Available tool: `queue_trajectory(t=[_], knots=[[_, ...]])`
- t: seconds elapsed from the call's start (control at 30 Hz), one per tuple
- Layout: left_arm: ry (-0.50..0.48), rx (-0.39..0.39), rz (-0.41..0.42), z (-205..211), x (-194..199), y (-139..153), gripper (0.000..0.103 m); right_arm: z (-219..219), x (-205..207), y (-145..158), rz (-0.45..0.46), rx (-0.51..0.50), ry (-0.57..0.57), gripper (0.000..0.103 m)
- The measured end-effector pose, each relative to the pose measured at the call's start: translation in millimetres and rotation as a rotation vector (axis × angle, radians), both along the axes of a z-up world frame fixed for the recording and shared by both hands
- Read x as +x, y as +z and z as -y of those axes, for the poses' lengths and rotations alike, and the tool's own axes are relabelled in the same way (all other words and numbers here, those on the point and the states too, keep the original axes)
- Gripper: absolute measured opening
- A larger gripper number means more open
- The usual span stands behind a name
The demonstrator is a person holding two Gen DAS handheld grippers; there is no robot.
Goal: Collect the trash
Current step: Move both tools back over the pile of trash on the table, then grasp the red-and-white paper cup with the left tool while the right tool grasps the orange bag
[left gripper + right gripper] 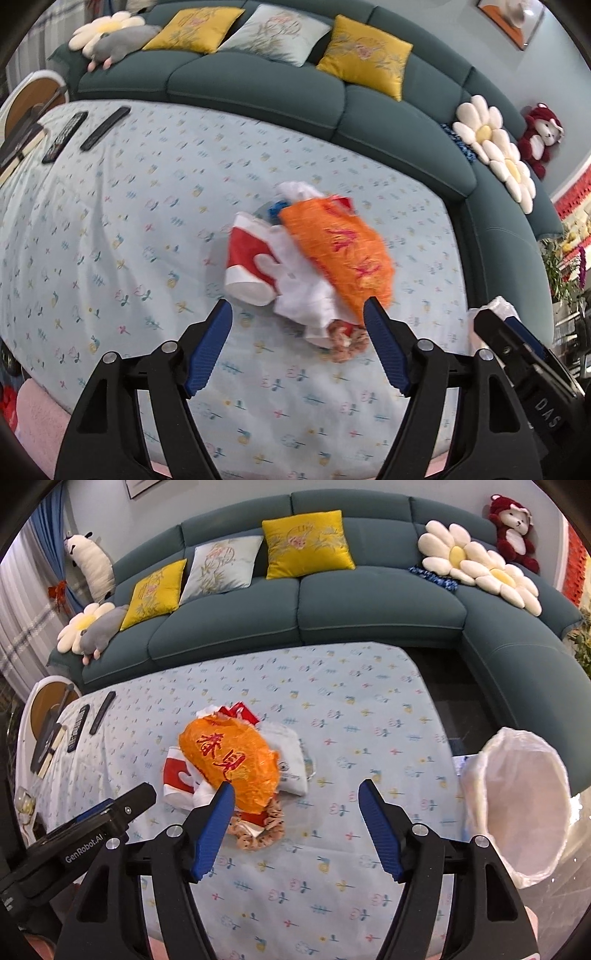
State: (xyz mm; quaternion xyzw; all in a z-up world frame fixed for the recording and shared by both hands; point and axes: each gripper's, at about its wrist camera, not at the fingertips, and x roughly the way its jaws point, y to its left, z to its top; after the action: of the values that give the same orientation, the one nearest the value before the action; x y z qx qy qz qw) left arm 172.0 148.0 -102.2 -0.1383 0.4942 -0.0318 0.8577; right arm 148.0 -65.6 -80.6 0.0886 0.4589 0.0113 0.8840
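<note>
Trash pile (pixel 236 764) is sitting on the table (pixel 369 716), a bit left of middle in the right wrist view. Orange crumpled bag (pixel 231 762) with red characters is lying on top. Red-and-white paper cup (pixel 249 267) is lying on its side just beside it, touching white wrappers (pixel 306 295). A tan frilly piece (pixel 258 830) is poking out at the near edge of the pile.

Left gripper (pixel 297 315) is hanging over the near side of the pile, jaws standing wide, nothing pressed between the pads; the pile is showing between the blue fingertips (pixel 218 332). Right gripper (pixel 297 795) is also standing wide with only bare tablecloth between the tips; its left fingertip is overlapping the orange bag's edge in view, contact cannot be told.

White-lined trash bin (pixel 517 805) is standing off the table's right end, mouth open. Two remote controls (pixel 85 131) are lying at the far left of the table, well apart from the pile. Teal sofa (pixel 332 602) with yellow cushions (pixel 306 542), flower pillows (pixel 480 565) and a red plush bear (pixel 513 528) is running behind the table.
</note>
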Motion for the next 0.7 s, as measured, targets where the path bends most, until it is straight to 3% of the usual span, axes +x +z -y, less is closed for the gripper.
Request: queue_trajectory(t=[0.33,0.7], knots=[[0.076,-0.02,-0.117,-47,32,-53,0.07,-29,42,-46,-0.099,0.038,0.027,0.067],[0.07,-0.088,-0.199,-57,65,-90,0.067,-44,81,-86,-0.187,0.091,0.034,0.068]])
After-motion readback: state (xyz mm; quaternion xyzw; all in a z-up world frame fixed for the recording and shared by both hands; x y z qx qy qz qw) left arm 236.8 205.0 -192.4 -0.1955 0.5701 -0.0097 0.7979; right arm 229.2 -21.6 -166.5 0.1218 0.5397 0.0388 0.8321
